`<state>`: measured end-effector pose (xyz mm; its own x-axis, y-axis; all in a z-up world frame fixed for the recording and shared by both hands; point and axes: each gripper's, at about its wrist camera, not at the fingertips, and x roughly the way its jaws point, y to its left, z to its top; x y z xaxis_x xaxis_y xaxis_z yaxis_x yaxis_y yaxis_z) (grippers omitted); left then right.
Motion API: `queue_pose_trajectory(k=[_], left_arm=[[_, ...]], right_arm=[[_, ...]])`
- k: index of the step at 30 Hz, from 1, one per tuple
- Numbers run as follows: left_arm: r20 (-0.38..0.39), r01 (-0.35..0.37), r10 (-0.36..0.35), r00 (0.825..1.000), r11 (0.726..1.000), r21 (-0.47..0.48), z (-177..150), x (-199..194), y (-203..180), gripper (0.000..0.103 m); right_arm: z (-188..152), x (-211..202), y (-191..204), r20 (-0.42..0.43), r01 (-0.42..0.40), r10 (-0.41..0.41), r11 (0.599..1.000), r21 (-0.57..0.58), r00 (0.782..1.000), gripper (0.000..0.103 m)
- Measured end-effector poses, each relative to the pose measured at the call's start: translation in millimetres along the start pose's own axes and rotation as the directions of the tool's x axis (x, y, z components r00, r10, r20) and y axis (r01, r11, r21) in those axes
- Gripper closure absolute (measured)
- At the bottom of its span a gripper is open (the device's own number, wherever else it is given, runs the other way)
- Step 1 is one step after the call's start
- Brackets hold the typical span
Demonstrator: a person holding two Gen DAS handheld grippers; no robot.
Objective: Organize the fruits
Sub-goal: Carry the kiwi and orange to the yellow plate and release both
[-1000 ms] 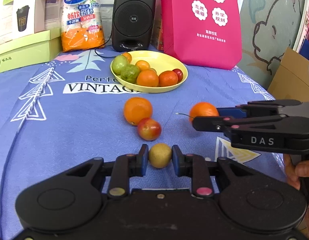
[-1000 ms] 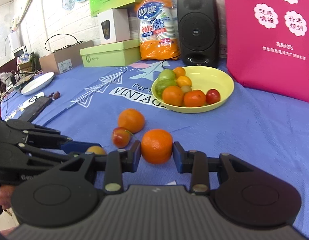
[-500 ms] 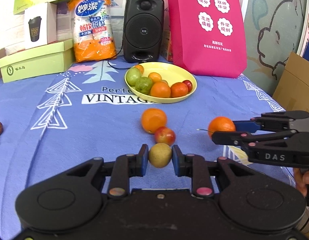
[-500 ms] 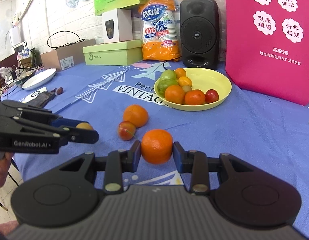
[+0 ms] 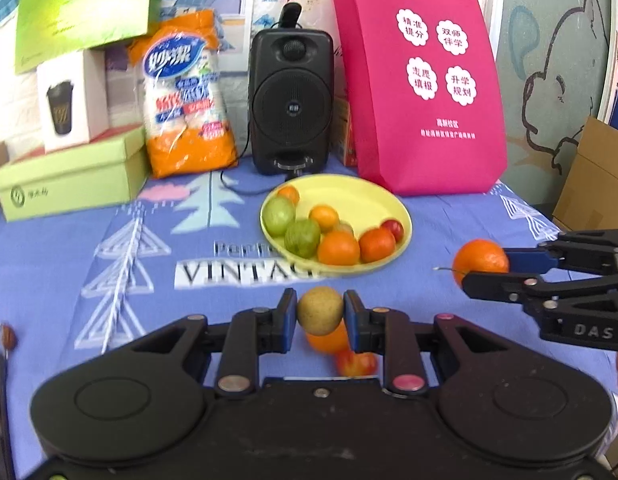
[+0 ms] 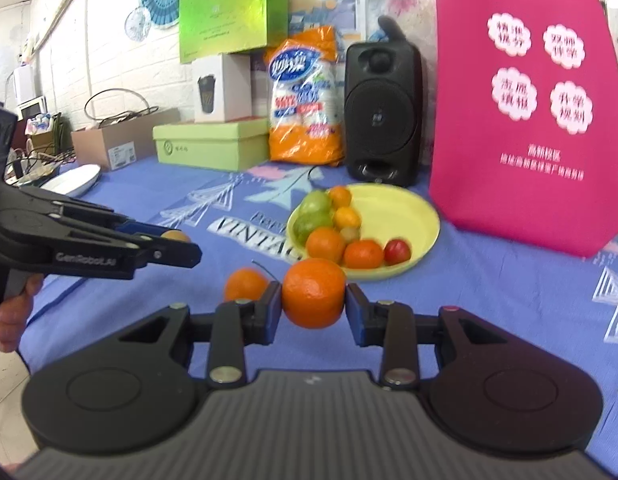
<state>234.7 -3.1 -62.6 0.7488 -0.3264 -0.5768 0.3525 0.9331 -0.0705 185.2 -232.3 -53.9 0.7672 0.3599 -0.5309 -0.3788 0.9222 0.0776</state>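
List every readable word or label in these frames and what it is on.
"VINTAG" (cut off): blue tablecloth
"DAS": right gripper
"GenRobot.AI": left gripper
"妙洁": orange bag
"精准提分", "双师伴学", "志愿填报", "升学规划": pink bag
Small print on both bags and green box: blurred.

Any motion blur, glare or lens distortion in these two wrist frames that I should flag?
Left wrist view: the yellow plate and the tablecloth lettering are smeared; the left gripper and its brownish-yellow round fruit stay sharp. Right wrist view: the white text on the pink tote bag is blurred, glare washes the green gift box, and the right gripper holds a crisp orange. Both views show fisheye bending and dark corners.
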Motion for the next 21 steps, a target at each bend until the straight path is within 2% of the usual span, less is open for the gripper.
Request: queue_pose_trajectory(k=[4,9,14,21], left_arm=[[0.001,0.020,-0.020,1.000,1.000,-0.009,26.0,23.6,4.1,0.079],[0.000,0.003,-0.003,1.000,1.000,0.013,54.9,60.2,3.8,0.079],[-0.017,-0.024,0.024,1.000,0.999,0.029,80.4,99.9,5.7,0.079],[-0.064,-0.048,0.052,0.997,0.997,0.056,98.6,157.5,6.0,0.079]], right_arm=[[21.6,3.6,-7.4,0.043,0.027,-0.027,1.000,-0.001,0.999,0.070],[51.4,18.6,-16.6,0.083,0.084,-0.083,0.996,-0.007,0.993,0.070],[66.6,47.7,-27.1,0.061,0.128,-0.128,0.992,-0.005,0.990,0.070],[60.8,87.6,-45.4,0.006,0.134,-0.134,0.991,0.025,0.991,0.070]])
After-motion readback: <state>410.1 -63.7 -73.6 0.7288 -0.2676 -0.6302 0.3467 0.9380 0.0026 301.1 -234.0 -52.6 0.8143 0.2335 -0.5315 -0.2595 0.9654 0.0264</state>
